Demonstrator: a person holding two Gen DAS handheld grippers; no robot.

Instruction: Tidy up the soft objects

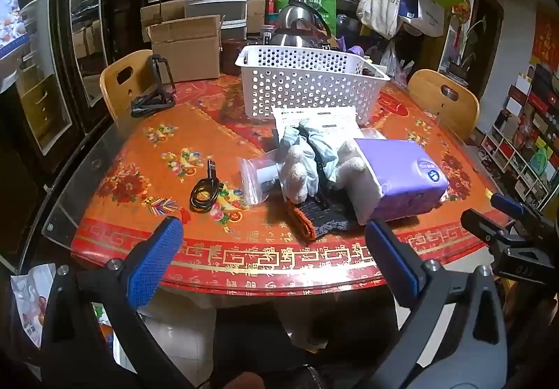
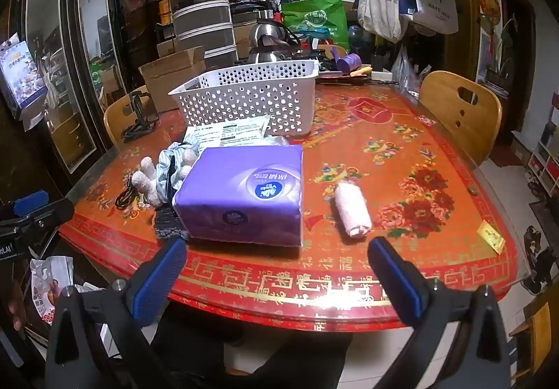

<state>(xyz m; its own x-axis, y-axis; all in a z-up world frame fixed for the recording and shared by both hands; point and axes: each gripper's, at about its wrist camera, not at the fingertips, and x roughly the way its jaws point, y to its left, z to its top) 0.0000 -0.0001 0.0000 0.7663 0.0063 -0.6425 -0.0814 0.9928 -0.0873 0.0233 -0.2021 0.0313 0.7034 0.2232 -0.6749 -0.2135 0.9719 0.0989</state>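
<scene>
Gaping wide, both hand-held grippers, left, right, purple tissue pack (label unreadable)

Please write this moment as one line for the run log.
left gripper: open, empty | right gripper: open, empty | tissue pack, rolled towel: on table | basket: looks empty

Both fisheye views set at the near edge of the table, angled down and forward between each gripper's own blue fingers. Left view placed further left, right view further right. Shared: white basket, purple tissue pack, far clutter.
</scene>
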